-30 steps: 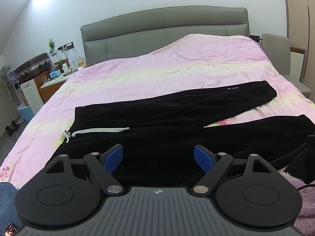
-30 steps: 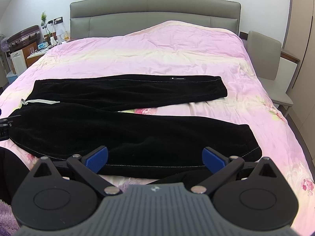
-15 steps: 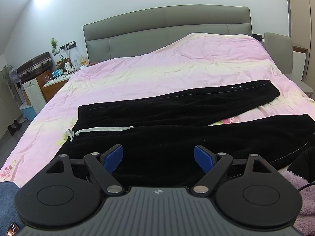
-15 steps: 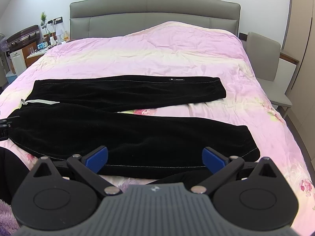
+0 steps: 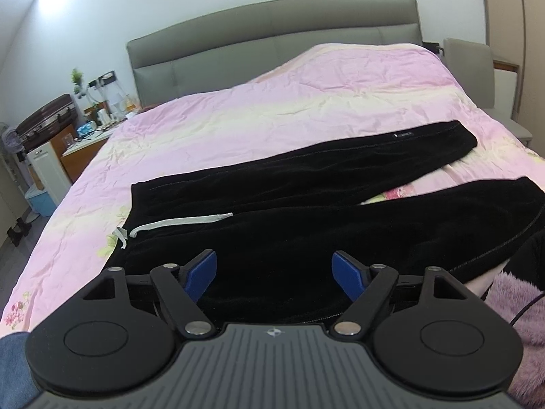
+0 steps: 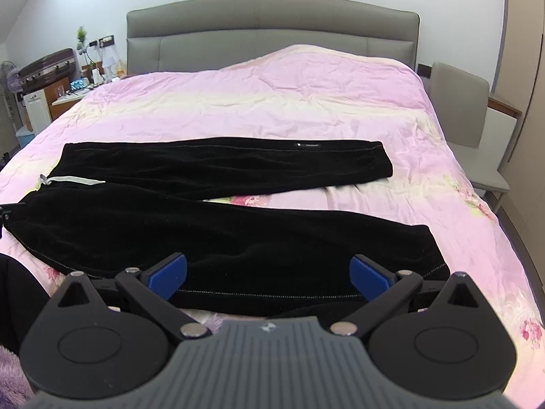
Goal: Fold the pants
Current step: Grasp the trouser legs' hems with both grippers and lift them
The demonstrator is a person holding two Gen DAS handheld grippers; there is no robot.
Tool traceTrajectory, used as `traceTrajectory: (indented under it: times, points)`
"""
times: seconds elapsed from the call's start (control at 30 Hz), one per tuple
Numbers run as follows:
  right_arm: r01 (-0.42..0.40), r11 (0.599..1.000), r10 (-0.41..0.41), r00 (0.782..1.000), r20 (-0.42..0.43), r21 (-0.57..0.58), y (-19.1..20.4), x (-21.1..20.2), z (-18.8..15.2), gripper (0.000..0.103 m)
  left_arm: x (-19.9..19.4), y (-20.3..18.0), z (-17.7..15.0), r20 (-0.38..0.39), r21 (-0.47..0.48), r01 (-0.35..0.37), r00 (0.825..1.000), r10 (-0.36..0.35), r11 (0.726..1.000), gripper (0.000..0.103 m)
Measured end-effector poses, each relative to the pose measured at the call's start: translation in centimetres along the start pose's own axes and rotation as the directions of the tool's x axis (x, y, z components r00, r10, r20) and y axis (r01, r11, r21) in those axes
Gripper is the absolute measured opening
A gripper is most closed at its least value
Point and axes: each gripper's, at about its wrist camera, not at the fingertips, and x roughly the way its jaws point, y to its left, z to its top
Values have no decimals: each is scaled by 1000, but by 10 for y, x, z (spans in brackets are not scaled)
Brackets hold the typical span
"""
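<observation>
Black pants (image 5: 306, 225) lie flat on the pink bedspread (image 5: 272, 112), waistband at the left with a white drawstring (image 5: 177, 222), both legs spread out to the right. They also show in the right wrist view (image 6: 218, 225). My left gripper (image 5: 274, 272) is open and empty, just above the near edge of the pants by the waist. My right gripper (image 6: 268, 274) is open and empty, above the near leg's lower edge, close to the cuff (image 6: 431, 252).
A grey headboard (image 6: 272, 30) stands at the far end. A cluttered nightstand (image 5: 85, 133) and a white cabinet (image 5: 44, 170) are at the left. A grey chair (image 6: 470, 129) stands beside the bed at the right. A purple fuzzy sleeve (image 5: 514, 306) is near me.
Both grippers have moved slightly closer to the pants and the left one has turned a little left. The pants have not moved. Both jaws stay open.
</observation>
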Motion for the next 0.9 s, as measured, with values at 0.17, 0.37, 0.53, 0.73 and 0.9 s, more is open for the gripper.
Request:
traceTrajectory:
  times: [0.17,0.37,0.53,0.73,0.9]
  points:
    - [-1,998,0,1000,-22,-58,-17,15,-2,98,15,29,-5,-37,73,39,999,-36,997,83]
    - [-20,988,4,994,-107,-151,-46,46,10,84,42,70,-12,-120,243,94,991,-66,965,79]
    - [-86,981,49,977,-206,-172,-75,79,24,73,74,101,-21,-220,414,140,974,-50,900,79]
    - [-138,952,43,944,-326,-274,-102,120,42,71,129,135,-34,-385,513,191,922,25,837,79]
    - [-177,929,24,905,-424,-324,-122,152,53,66,163,144,-52,-487,620,276,869,84,735,79]
